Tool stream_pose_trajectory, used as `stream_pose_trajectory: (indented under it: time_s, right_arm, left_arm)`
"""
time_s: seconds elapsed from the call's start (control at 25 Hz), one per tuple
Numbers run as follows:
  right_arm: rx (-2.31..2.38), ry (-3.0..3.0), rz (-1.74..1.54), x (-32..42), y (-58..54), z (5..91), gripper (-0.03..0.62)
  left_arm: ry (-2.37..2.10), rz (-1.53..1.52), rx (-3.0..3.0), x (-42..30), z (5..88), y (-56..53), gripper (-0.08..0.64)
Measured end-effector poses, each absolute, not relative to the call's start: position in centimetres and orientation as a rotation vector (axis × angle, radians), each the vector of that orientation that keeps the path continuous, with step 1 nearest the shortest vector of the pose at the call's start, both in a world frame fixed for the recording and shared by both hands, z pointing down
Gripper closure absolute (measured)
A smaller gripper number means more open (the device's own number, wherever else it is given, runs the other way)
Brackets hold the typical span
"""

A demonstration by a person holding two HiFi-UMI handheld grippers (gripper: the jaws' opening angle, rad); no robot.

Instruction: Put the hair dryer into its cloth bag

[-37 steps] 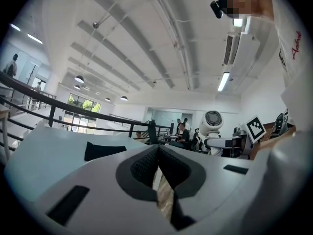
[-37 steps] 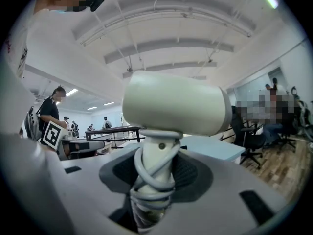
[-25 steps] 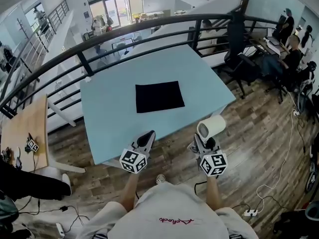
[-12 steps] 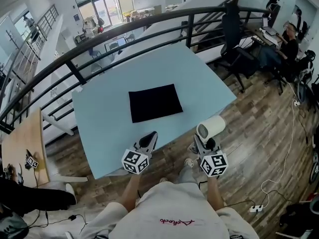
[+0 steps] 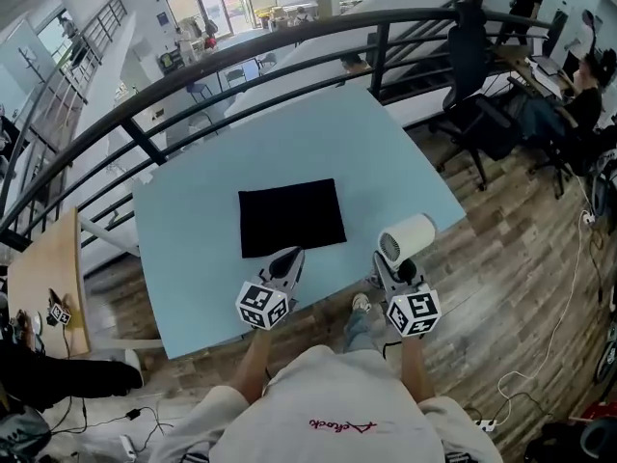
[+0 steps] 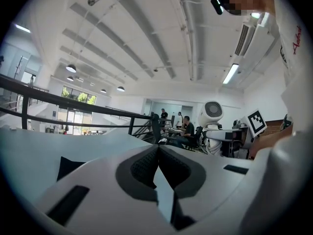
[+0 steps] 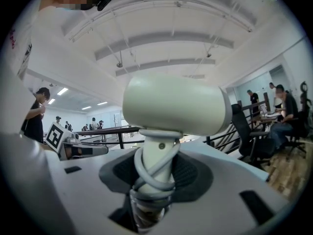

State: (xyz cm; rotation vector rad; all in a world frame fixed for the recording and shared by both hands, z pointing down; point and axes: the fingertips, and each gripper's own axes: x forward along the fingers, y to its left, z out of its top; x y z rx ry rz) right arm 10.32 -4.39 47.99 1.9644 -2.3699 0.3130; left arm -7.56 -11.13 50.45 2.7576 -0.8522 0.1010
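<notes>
While the right gripper (image 5: 389, 270) grasps the hair dryer (image 5: 406, 236) by its cord-wrapped handle, right of centre in the head view, the left gripper (image 5: 287, 258) sits clenched beside it; its tip overlaps the lower edge of the black cloth bag (image 5: 291, 217), flat on the blue table (image 5: 193, 210); a dark railing (image 5: 145, 104) crosses above.

Hand-held gripper (image 6: 158, 148) closed, hair dryer (image 6: 213, 110) beyond

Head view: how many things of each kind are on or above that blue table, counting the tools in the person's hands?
Black cloth bag, flat on the table: 1
Cream hair dryer: 1
Grippers: 2, the left gripper shut and empty, the right gripper gripping the hair dryer's handle
Total: 4
</notes>
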Motion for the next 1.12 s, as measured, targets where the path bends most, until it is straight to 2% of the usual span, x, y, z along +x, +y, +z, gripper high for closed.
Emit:
stream_pose_trajectory:
  time_s: [0.24,0.6,1.12]
  right_arm:
    - [1.900,-2.427,0.318,15.4,-10.0,47.3,0.411]
    - [1.752,-2.484,0.320,21.0,-16.5,48.3,0.411]
    - [1.694,-2.434,0.456,22.0,-22.0,53.8,0.411]
  left_arm:
    - [-0.927,0.156,2.701,-3.0,51.2,-15.7,0.552]
    - [-1.117,0.234,2.628,-0.2,52.6,-21.9,0.552]
    - [-1.169,0.316,2.518,0.2,57.2,-25.8,0.551]
